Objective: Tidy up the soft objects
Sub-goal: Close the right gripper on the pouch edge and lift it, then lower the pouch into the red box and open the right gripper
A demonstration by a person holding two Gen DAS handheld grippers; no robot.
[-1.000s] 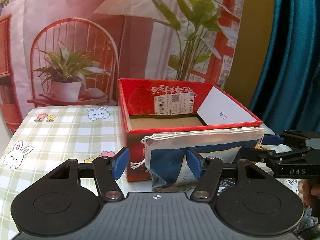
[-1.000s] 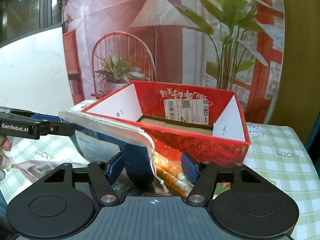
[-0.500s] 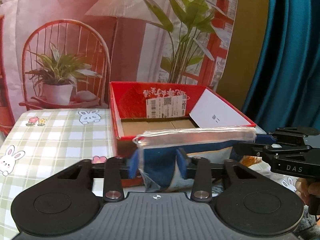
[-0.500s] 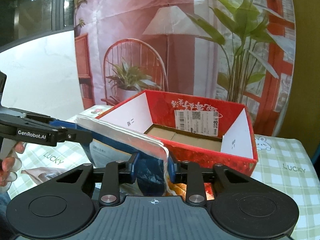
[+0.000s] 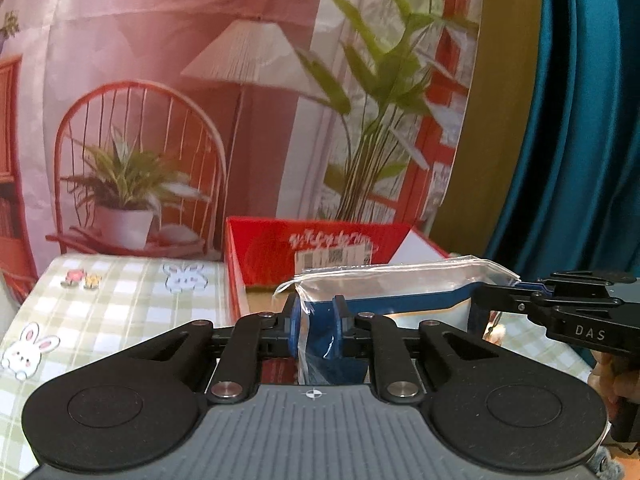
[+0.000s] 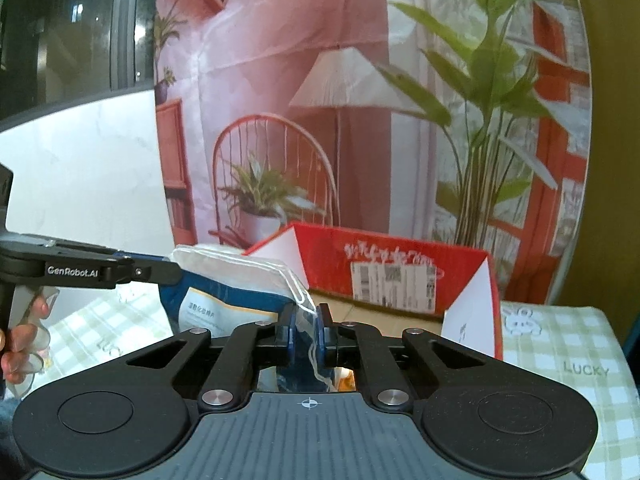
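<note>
Between the pinched-together fingers of the left gripper (image 5: 316, 326) at six o'clock sits one end of the blue-and-clear pouch (image 5: 400, 300); the right gripper (image 6: 306, 334) clamps the other end, at three o'clock; beyond, at twelve o'clock, stands the open red box (image 5: 280, 252) on the checked tablecloth (image 5: 120, 300)

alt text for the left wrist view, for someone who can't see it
The left gripper is shut on one end of a blue and clear pouch, and the right gripper pinches the other end. Behind is an open red box on a checked tablecloth.
</note>
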